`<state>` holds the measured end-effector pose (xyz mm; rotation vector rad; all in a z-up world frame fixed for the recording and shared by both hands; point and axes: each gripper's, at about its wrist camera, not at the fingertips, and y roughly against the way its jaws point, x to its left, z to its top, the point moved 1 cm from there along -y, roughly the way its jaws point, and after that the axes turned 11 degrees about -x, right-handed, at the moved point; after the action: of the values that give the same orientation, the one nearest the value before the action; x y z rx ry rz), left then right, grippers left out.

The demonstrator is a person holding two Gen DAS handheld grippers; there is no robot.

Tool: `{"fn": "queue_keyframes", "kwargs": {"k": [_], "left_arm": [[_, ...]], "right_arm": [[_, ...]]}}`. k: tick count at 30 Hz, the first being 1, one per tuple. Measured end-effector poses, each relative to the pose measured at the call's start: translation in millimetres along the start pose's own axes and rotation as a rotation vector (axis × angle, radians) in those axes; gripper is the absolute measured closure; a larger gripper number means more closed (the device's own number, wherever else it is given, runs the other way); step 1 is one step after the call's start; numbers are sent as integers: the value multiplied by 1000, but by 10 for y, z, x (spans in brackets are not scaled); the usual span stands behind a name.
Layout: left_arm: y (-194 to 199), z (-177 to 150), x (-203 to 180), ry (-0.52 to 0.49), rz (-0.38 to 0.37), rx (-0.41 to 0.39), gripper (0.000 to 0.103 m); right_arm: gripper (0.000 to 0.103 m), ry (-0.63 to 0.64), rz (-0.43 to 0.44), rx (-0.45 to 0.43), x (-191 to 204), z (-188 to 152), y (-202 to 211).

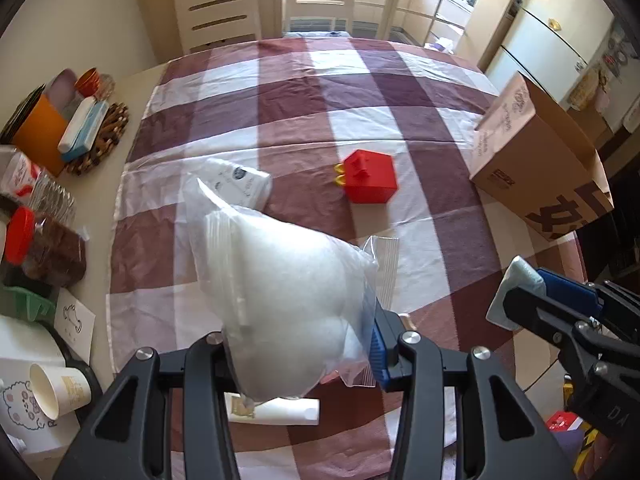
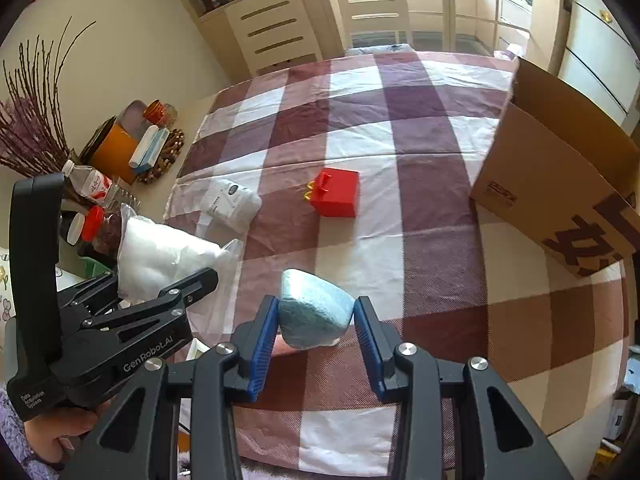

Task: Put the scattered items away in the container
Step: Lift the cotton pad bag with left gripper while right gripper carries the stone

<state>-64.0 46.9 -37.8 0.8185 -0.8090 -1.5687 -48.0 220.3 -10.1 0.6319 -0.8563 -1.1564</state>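
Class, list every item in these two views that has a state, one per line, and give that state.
Left gripper: shut on the clear bag of white stuffing, held off the table.
Right gripper: shut on the pale blue bundle.
Cardboard box: open.
Red box: closed, on the cloth.
White packet: lying flat.
Paper cup: tipped on its side.

Checked tablecloth (image 2: pixel 360 144) under red box (image 2: pixel 337 194), cardboard box (image 2: pixel 532 168).
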Motion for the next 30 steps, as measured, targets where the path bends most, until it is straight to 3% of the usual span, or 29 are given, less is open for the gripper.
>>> {"fn": "queue_keyframes", "kwargs": {"k": [19,30], "left_arm": [[-89,83,-892,-134,-74,13,58],[-130,21,-1219,-182,-97,31,58]], "right_arm": [[63,-114,-78,-28,-713,-98,303],[63,-156,-105,-24,-996,-214,422]]}}
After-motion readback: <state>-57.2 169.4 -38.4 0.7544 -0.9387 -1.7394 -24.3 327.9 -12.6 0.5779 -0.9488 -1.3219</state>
